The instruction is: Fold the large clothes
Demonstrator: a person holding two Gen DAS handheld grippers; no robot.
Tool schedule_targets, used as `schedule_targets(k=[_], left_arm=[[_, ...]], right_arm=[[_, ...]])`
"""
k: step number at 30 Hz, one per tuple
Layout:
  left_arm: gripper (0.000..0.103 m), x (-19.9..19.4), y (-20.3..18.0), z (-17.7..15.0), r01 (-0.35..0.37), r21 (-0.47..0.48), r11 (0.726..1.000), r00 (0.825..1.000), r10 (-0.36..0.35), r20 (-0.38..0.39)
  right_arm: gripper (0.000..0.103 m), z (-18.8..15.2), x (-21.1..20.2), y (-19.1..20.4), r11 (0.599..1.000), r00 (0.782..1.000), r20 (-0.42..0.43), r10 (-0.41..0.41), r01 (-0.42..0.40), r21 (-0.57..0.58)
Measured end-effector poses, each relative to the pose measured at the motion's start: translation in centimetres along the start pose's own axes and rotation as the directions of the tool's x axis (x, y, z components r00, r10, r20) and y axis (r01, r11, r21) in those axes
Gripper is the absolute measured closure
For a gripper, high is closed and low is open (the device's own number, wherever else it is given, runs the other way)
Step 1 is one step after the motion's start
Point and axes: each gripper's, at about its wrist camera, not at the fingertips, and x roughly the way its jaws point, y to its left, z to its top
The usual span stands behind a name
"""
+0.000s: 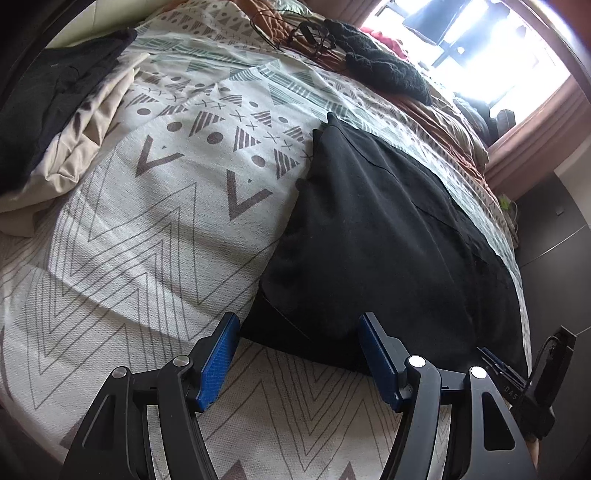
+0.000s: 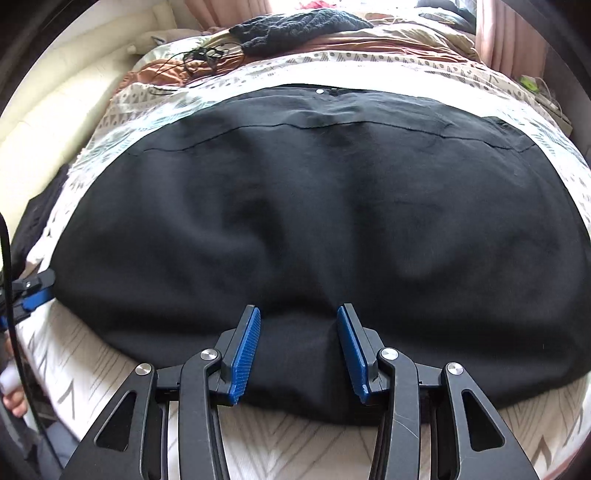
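Black fabric, a large dark garment [image 2: 321, 221], lies spread flat across the patterned bedspread [image 1: 147, 229], reaching nearly from one side of the bed to the other, with a seam running across its far part and a small pale button near the far edge.

The right gripper [image 2: 298, 343] sits at the garment's near hem, about midway along it. Its jaws stand apart, blue pads [image 2: 245, 354] on either side of a small hump of the black cloth, which rises between them; whether they press it I cannot tell. Nothing is clamped.

The left gripper [image 1: 299, 354] is at the garment's near left corner, jaws wide apart, with the corner of the cloth lying between the fingertips and bare bedspread beneath. It holds nothing.

Far off on the bed rest a dark knitted piece [image 2: 295, 27] and a tangle of thin black cable [image 2: 201, 57] on a rust-coloured blanket [image 1: 436, 114]. To the far left, in the left wrist view, a beige cloth [image 1: 88, 147] is heaped with another black item [image 1: 55, 96] on top. Bright window light [image 1: 491, 40] comes from the far right.
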Motion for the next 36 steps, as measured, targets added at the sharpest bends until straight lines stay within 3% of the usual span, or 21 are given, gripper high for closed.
schedule_targets(k=[8,11,16,24,31,36], left_arm=[[0.042,1.7,0.2,1.1,0.038,-0.064,0.997,0.999,-0.041,-0.035],[0.046,1.9,0.1,1.2,0.033,-0.065,0.997,0.999,-0.035,-0.035],[0.059,2.1,-0.6,1.0,0.013,-0.056,0.998,1.000,-0.014,-0.028],[0.060,2.2,-0.5,1.1,-0.002,-0.095,0.996,0.999,-0.001,-0.032],[0.060,2.2,-0.3,1.4,-0.005,-0.141,0.990,0.998,-0.005,-0.070],[0.060,2.6,-0.2,1.6,-0.006,-0.154,0.988,0.997,-0.006,-0.080]], right_arm=[[0.059,2.2,1.0,-0.7,0.998,0.999,-0.002,0.035,-0.035,0.047],[0.059,4.2,1.8,-1.1,0.996,0.997,-0.031,0.075,-0.073,0.056],[0.065,7.4,3.9,-1.6,0.995,0.996,-0.052,0.069,-0.064,0.081],[0.068,12.8,7.2,-2.3,0.986,0.997,-0.058,0.056,-0.047,0.158],[0.076,16.4,9.7,-3.4,0.976,0.998,-0.037,0.047,-0.038,0.216],[0.077,18.6,11.1,-3.6,0.979,0.999,-0.031,0.017,-0.010,0.205]])
